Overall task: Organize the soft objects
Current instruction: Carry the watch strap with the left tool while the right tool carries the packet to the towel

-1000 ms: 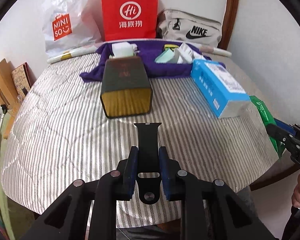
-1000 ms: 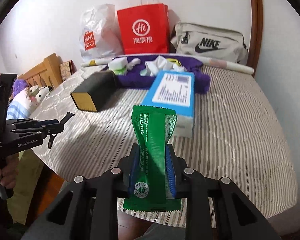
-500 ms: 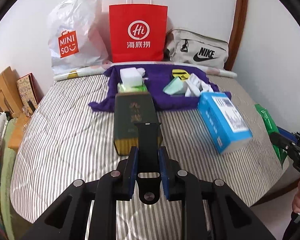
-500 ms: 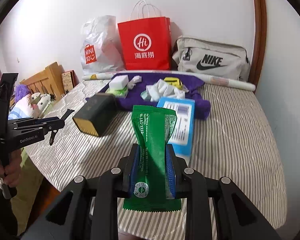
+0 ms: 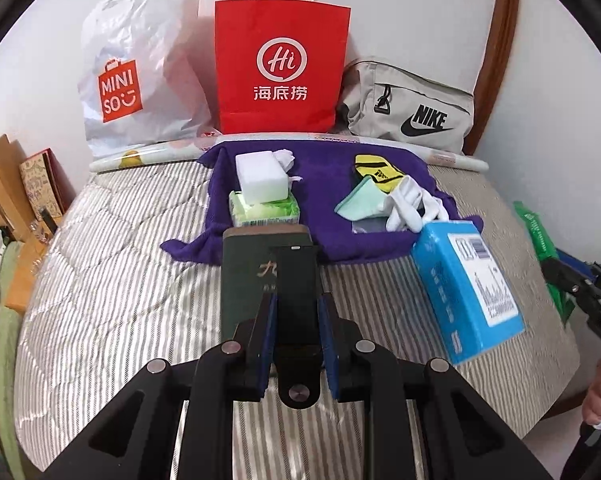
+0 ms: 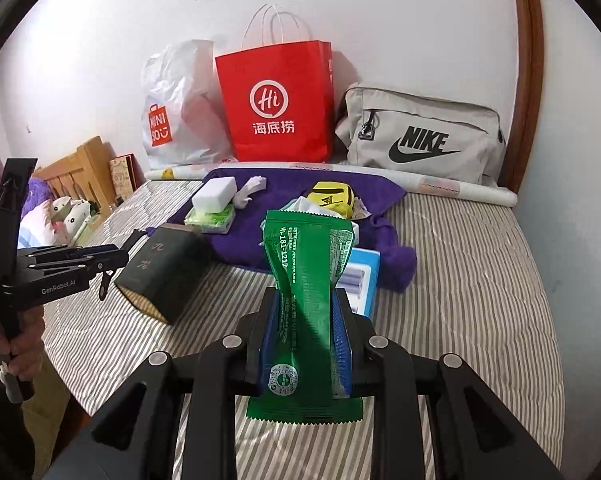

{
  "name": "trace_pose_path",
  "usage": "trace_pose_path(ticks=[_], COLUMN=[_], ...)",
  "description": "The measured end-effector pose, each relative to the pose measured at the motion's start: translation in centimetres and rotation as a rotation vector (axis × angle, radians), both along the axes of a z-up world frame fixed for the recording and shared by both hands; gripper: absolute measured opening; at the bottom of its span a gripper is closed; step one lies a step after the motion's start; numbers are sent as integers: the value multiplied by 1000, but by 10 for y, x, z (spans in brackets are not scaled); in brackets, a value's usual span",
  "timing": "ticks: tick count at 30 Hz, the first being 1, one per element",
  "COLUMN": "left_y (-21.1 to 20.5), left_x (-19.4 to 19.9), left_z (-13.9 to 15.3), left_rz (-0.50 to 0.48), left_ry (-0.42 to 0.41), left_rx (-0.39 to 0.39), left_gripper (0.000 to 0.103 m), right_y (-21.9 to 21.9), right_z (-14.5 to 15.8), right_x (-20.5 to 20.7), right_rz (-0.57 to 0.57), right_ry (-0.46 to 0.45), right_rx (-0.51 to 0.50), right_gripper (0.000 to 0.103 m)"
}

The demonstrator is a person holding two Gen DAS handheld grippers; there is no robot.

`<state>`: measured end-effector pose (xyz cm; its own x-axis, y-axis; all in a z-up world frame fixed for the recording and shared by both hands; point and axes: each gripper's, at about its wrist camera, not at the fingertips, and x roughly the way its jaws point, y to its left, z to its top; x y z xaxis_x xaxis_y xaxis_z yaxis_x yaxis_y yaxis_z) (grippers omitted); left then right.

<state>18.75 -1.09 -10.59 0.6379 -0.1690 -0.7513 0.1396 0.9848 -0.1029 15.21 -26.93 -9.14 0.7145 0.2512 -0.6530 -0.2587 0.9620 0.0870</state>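
Left wrist view: left tool (image 5: pixel 296 322) clamped on a black strap (image 5: pixel 296 280) that stands up between its pads, over the bed's (image 5: pixel 120 280) near edge. Just beyond it a dark box (image 5: pixel 246 276) lies on the striped cover. Purple towel (image 5: pixel 320 168) at the far edge carries a white block (image 5: pixel 260 178) on a green pack (image 5: pixel 264 210), a yellow item (image 5: pixel 378 170), a mint cloth (image 5: pixel 362 202), white socks (image 5: pixel 414 206). Blue box (image 5: pixel 468 284) toward the right edge.

Right wrist view: right tool (image 6: pixel 304 334) pinches a green packet (image 6: pixel 304 272) at its waist, held upright above the near edge. Blue box (image 6: pixel 364 276) partly hidden behind it. Left tool (image 6: pixel 128 248) at the bed's left edge beside the dark box (image 6: pixel 160 268). Red bag (image 6: pixel 276 102), white bag (image 6: pixel 176 108), grey bag (image 6: pixel 420 136) along the wall
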Motion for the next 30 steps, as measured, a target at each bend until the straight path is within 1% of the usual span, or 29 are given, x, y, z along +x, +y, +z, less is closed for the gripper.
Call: trace_pose_path(ticks=[9, 14, 19, 22, 26, 28, 30], left_y=[-5, -6, -14, -17, -22, -24, -26], left_x=[45, 76, 110, 130, 154, 165, 173], left_z=[4, 7, 6, 3, -5, -11, -16], left_rz=[-17, -49, -71, -80, -102, -121, -120], left_ry=[10, 26, 39, 54, 84, 105, 118], left_rx=[-29, -82, -91, -102, -117, -139, -144], left_gripper=[21, 21, 21, 21, 21, 21, 21], right_y=[-4, -5, -7, -9, -9, -9, -10], right_z=[3, 3, 1, 0, -5, -10, -17], right_x=[50, 83, 118, 142, 170, 184, 194], right_rz=[-12, -6, -2, 3, 0, -3, -3], right_ry=[-2, 9, 27, 46, 63, 85, 113], right_rx=[35, 51, 66, 86, 70, 64, 72], right_gripper=[26, 26, 26, 26, 27, 27, 27])
